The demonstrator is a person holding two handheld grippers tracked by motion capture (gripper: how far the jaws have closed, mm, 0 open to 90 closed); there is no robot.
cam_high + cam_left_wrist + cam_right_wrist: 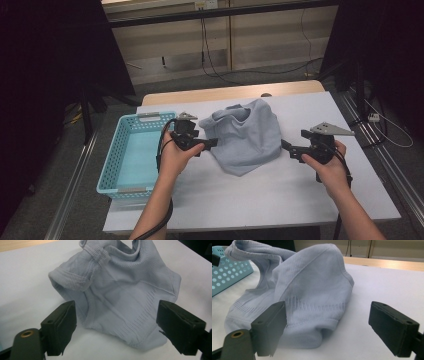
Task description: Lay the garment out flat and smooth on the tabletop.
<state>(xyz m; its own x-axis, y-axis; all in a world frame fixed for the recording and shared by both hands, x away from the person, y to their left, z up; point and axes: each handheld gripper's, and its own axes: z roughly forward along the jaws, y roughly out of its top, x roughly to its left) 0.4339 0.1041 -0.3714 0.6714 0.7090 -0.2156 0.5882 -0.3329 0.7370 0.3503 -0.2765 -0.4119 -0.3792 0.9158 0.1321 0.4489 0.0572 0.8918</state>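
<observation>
Two tongs gape, left tongs point(214, 142) and right tongs point(286, 145), flanking the garment point(246, 135).

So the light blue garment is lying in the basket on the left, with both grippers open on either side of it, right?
Not quite. The light blue garment lies crumpled on the white table, to the right of the turquoise basket, not in it; the high view shows this. The rest holds: the left gripper and the right gripper are open, flanking it.

You sit in a lab-style recording space: a white table point(260, 200) flanked by metal floor rails point(75, 175), black curtains point(45, 60) at both sides, cables point(210, 55) trailing along the wall.
</observation>
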